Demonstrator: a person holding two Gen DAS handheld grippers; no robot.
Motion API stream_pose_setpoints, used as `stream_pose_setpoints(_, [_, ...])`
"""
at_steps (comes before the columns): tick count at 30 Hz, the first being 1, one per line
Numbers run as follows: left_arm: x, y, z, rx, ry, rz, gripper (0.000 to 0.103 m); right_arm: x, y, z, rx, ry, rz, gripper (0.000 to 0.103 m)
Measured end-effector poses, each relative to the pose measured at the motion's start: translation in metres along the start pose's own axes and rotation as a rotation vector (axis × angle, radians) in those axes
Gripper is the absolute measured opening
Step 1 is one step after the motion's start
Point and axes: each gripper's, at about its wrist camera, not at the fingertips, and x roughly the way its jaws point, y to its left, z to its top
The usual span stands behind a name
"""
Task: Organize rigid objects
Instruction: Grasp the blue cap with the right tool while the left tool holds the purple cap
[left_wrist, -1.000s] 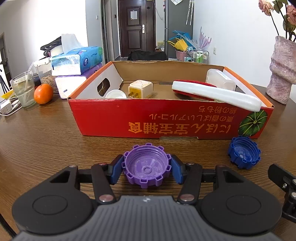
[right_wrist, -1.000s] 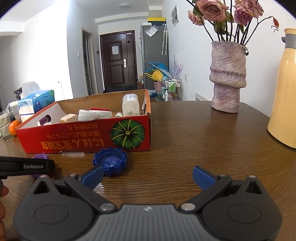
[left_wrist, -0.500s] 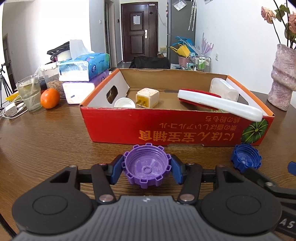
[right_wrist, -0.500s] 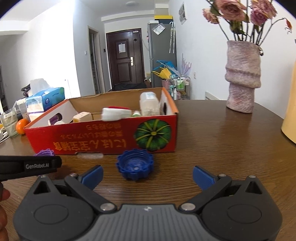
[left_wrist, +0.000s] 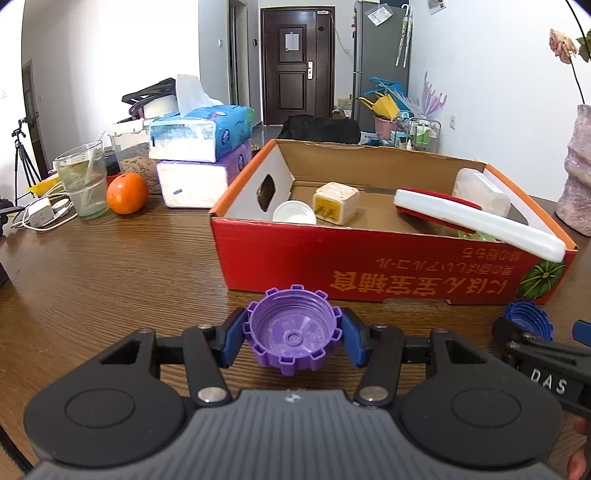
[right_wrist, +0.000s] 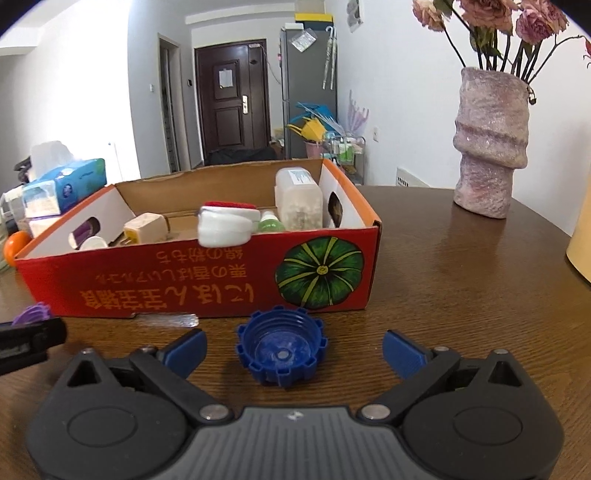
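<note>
Left tongs (left_wrist: 291, 338): clamped on purple cap (left_wrist: 291, 332), near red carton (left_wrist: 369, 269).
Right tongs (right_wrist: 293, 350): jaws wide, just closing slightly; blue cap (right_wrist: 280, 350) between, ungripped, on worktop (right_wrist: 461, 295).
Next, I judge: grip blue cap, box both.

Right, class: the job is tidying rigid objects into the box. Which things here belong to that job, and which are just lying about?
Part of the job:
purple cap, clamped in the left gripper
blue cap, between the right gripper's open jaws
red cardboard box

Lying about:
orange
tissue packs
glass of water
pink vase
</note>
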Motion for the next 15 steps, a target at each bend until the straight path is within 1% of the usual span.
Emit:
stream_pose_setpoints(3, [0.0011, 0.0036, 0.0006, -0.004, 0.000, 0.005, 0.055, 0.0071, 0.0006, 0.0018, 0.008, 0.029, -0.013, 0.096])
stream_pose_setpoints(7, [0.0011, 0.0066, 0.0006, -0.006, -0.001, 0.010, 0.055, 0.0089, -0.0010, 0.0017, 0.016, 0.037, -0.001, 0.085])
stream_pose_setpoints(11, [0.0011, 0.0073, 0.0010, -0.007, -0.002, 0.011, 0.055, 0.0095, -0.0027, 0.0015, 0.021, 0.040, 0.005, 0.078])
stream_pose_setpoints(14, [0.0010, 0.0074, 0.0009, -0.006, -0.002, 0.011, 0.055, 0.0092, -0.0027, 0.0017, 0.017, 0.038, 0.012, 0.067])
stream_pose_setpoints(15, [0.0010, 0.0074, 0.0009, -0.007, -0.002, 0.010, 0.055, 0.0087, -0.0023, 0.0015, 0.014, 0.036, 0.014, 0.061])
